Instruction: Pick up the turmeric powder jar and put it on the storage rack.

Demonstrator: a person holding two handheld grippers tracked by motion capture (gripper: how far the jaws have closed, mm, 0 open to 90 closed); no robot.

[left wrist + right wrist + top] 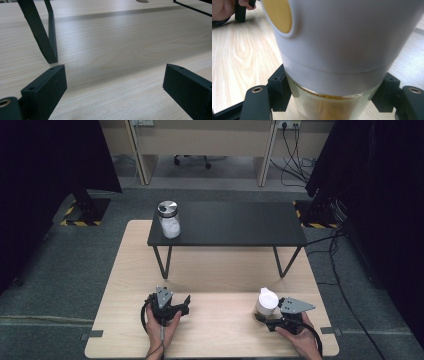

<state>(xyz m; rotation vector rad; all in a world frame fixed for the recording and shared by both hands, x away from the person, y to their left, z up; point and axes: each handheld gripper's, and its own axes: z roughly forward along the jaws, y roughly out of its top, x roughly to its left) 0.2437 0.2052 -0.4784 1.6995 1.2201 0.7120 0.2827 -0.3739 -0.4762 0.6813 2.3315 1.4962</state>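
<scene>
A glass container with a tall white lid (266,302) stands upright at the front right of the wooden table (215,270). My right gripper (264,318) is shut on it. In the right gripper view its black pads (280,87) press both sides of the clear lower body (329,105), just under the white lid (342,37); something amber shows inside. My left gripper (184,303) rests at the front left in the person's hand. Its jaws stand open (115,85) over bare wood with nothing between them.
A low black table (235,225) stands on the far half of the wooden table, and its leg (40,32) is close ahead of the left gripper. A glass jar with a metal lid (169,219) sits on its left end. Dark screens and cables flank the floor.
</scene>
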